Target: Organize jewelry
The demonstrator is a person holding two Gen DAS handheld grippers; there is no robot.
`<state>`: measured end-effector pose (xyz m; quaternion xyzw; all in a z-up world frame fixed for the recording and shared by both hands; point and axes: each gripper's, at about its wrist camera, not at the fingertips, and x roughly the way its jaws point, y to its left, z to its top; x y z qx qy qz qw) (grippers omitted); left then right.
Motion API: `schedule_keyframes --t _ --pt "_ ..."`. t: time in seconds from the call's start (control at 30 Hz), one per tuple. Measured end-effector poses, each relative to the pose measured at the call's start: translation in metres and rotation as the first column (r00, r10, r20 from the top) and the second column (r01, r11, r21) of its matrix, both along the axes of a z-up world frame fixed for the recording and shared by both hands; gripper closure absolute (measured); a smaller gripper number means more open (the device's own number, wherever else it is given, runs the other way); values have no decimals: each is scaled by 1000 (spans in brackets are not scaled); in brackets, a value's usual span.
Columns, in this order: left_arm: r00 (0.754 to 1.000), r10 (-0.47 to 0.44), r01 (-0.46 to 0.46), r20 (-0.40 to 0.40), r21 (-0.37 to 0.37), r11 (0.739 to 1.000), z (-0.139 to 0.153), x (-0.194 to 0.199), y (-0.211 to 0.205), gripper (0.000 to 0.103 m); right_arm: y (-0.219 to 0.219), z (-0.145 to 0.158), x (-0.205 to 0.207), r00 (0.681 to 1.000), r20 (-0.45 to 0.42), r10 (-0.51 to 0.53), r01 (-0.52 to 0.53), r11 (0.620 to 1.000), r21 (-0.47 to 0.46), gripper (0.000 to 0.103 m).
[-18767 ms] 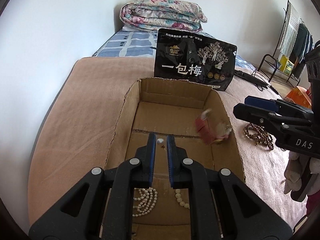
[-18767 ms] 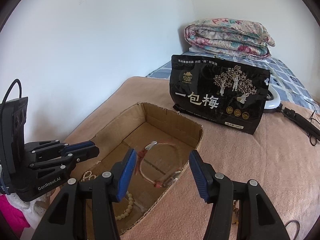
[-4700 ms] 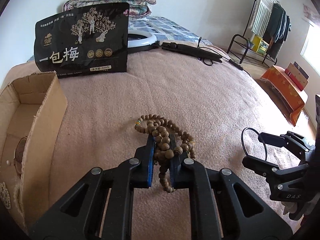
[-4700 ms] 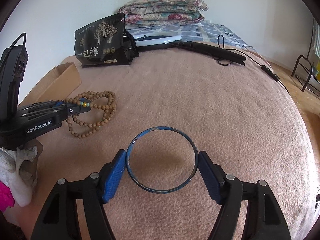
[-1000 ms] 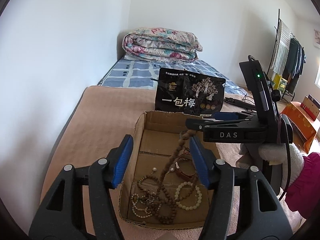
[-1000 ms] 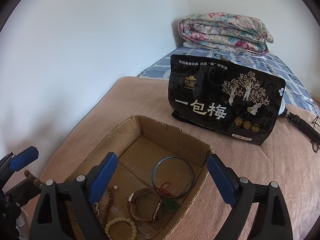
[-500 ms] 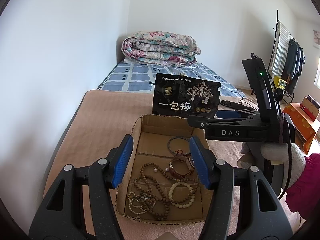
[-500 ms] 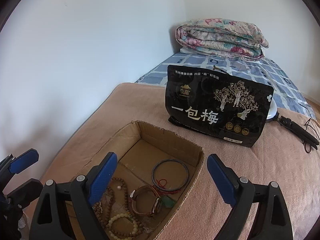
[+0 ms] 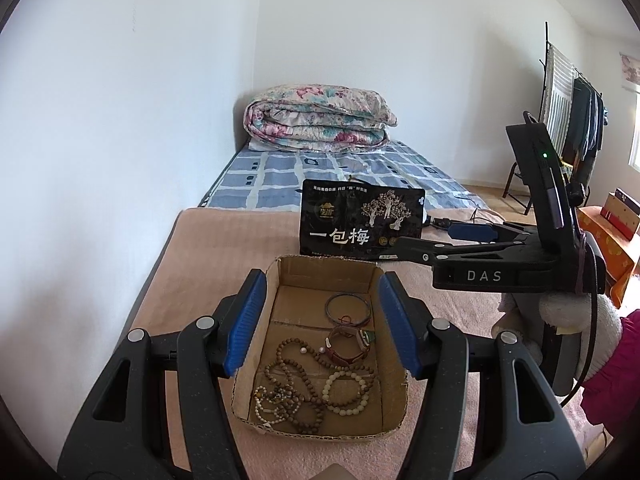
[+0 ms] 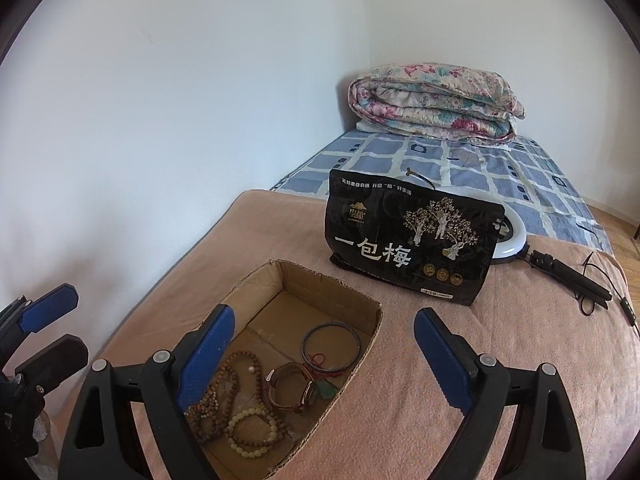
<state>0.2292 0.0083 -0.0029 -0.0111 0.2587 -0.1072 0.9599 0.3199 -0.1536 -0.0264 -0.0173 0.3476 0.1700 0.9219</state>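
Your left tongs [image 9: 320, 324] stand open with nothing between the ribbed blue pads, and your right tongs [image 10: 320, 360] gape wider still, equally empty. Both hang above the shallow brown corrugated cardboard box [image 9: 288, 272], which sits on the bed's fuzzy peach-pink blanket [image 10: 500, 360]; its rim is ragged and torn.

All the jewelry lies inside the box. The long strand of small matte brown wooden beads [image 9: 286, 364] sprawls in loops across the near half of the floor. Beside it, nearer your right, rests the ring of larger smooth cream beads [image 9: 346, 394], round and glossy. The brown leather-strap watch [image 9: 348, 346] curls just beyond them, and the thin dark blue metal bangle [image 10: 331, 344] lies flat toward the far wall, a red cord crossing its near edge. A strand of small pale beads [image 9: 266, 408] bunches in the near left corner.

Behind the box stands the glossy black foil pouch printed with gold trees and white characters [image 10: 408, 244], with a folded floral quilt [image 9: 316, 120] on the blue checked sheet further back.

Compared with a second ago, the wooden strand no longer dangles beside your left tongs; it has settled in the box. Both views now take in the box from higher and further back.
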Motion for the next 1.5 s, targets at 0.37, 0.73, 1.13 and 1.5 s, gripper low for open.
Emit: schedule_keyframes --t 0.37,0.73,1.13,1.5 --pt "999 3 -3 51 -2 1000 51 -30 -18 43 -30 50 -56 997 81 -20 23 999 -44 10" --pt "997 31 -32 77 19 999 74 -65 -36 30 -72 74 -119 990 122 -69 73 997 -27 2" --pt "995 61 -65 75 48 997 52 -98 -56 19 -106 59 -164 982 144 -125 137 988 -71 0" --pt "994 97 -100 58 62 993 37 -103 -50 10 -114 35 -168 988 104 -116 126 987 -95 0"
